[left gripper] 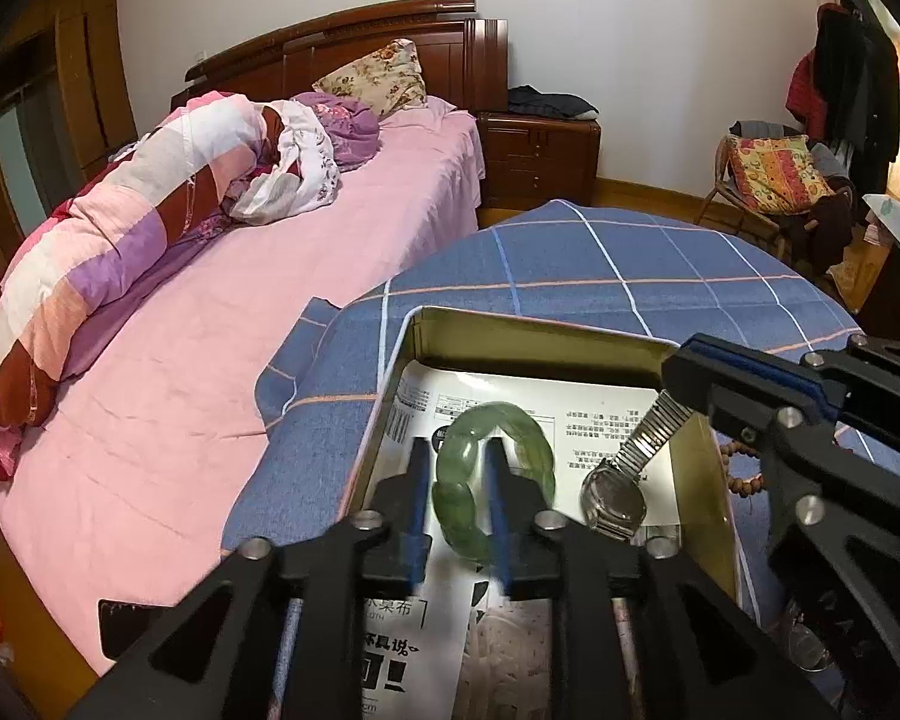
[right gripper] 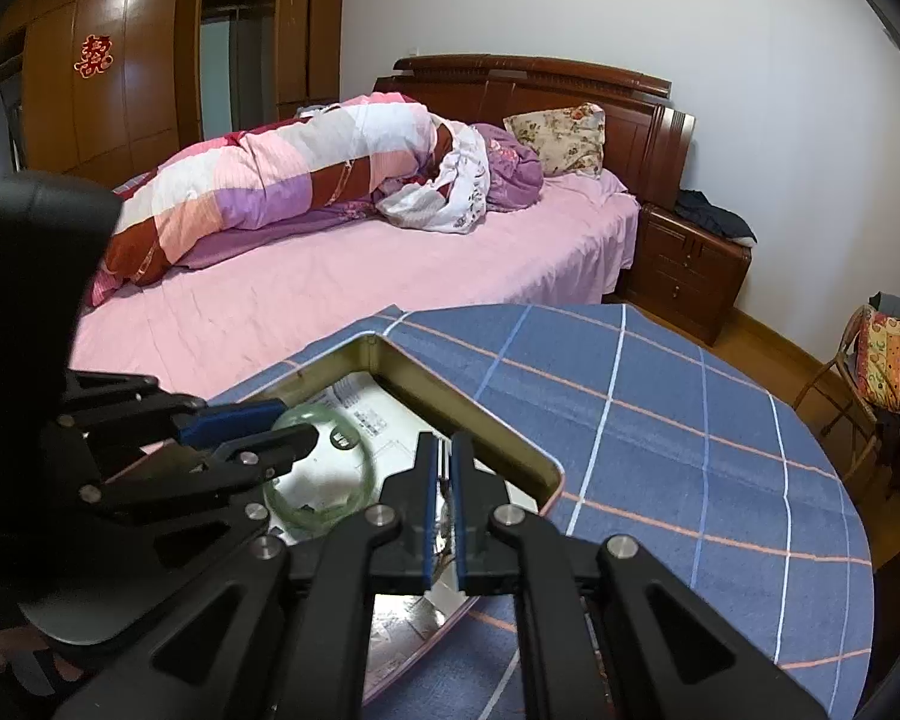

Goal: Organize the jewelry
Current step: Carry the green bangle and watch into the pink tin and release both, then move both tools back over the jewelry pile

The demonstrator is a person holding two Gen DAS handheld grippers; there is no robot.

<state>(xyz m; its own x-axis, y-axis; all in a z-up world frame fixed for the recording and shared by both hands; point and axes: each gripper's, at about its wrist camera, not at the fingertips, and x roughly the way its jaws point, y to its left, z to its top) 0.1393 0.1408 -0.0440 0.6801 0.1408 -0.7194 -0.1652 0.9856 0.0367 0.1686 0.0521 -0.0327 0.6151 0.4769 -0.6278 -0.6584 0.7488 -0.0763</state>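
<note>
Green bangle [left gripper: 493, 474] lies inside the open metal tin [left gripper: 546, 339], on the printed paper lining [left gripper: 594, 420] its floor, toward the tin's left wall. The left tool [left gripper: 455, 483] straddles the bangle's near-left rim: one finger sits outside the ring, the other passes through it, and both appear to touch the stone, so it is pinching the bangle. A silver wristwatch [left gripper: 615, 498] is in the tin's right half; its case sits low near the lining while its stretch band [left gripper: 654, 432] rises to the right tool [left gripper: 690, 381], whose fingers are pressed together on the band's end. The right wrist view shows the same closed grip [right gripper: 443, 510] with only a thin gap around the band. A string of brown beads [left gripper: 744, 474] lies on the worktop just outside the tin's right wall. The tin rests near the left edge of the worktop, which is covered with a blue checked cloth [left gripper: 630, 264]. A bed with pink sheet [left gripper: 240, 324] stands beyond that edge
</note>
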